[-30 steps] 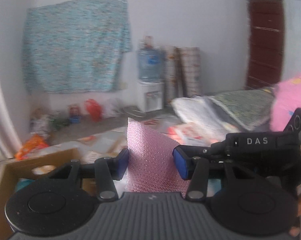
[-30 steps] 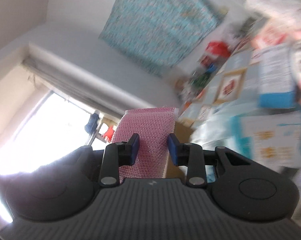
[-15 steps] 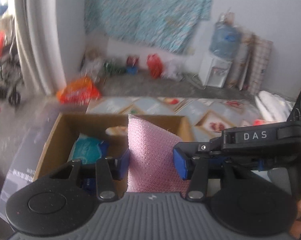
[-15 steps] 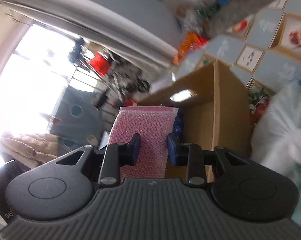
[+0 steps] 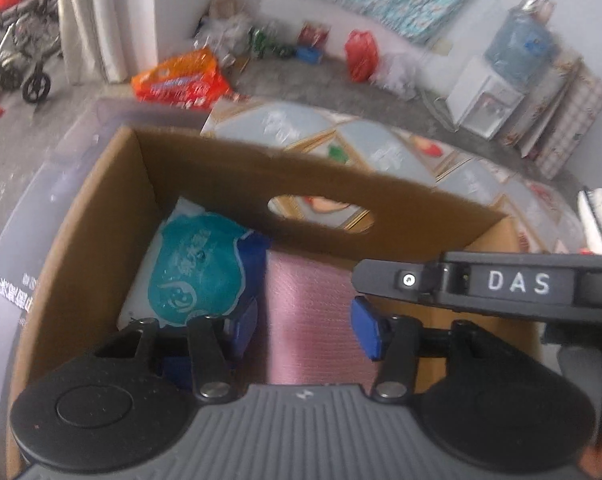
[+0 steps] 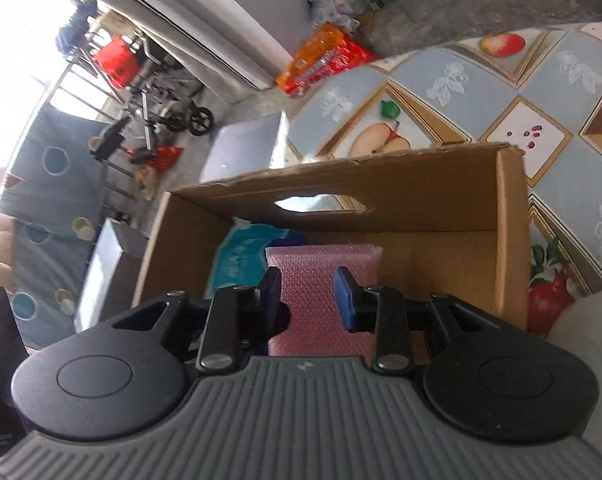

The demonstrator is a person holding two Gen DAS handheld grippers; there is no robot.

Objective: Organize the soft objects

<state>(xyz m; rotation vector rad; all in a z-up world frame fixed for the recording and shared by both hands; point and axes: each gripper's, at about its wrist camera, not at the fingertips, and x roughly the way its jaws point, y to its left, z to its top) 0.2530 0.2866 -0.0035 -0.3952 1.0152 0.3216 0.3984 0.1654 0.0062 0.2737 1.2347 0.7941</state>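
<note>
Cardboard box [image 6: 441,208]: open-topped landmark. Teal tissue pack [image 5: 199,272] lies inside at its left. Pink bubble-wrap sheet [image 6: 321,280] hangs above its interior, clenched by both left gripper [image 5: 305,332] and right gripper [image 6: 307,300].

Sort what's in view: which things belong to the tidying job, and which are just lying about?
Job: pink pad, held by left gripper and right gripper; cardboard box; teal pack in the box.

Lying about: orange bag, red bag, water dispenser, wheelchair.
</note>
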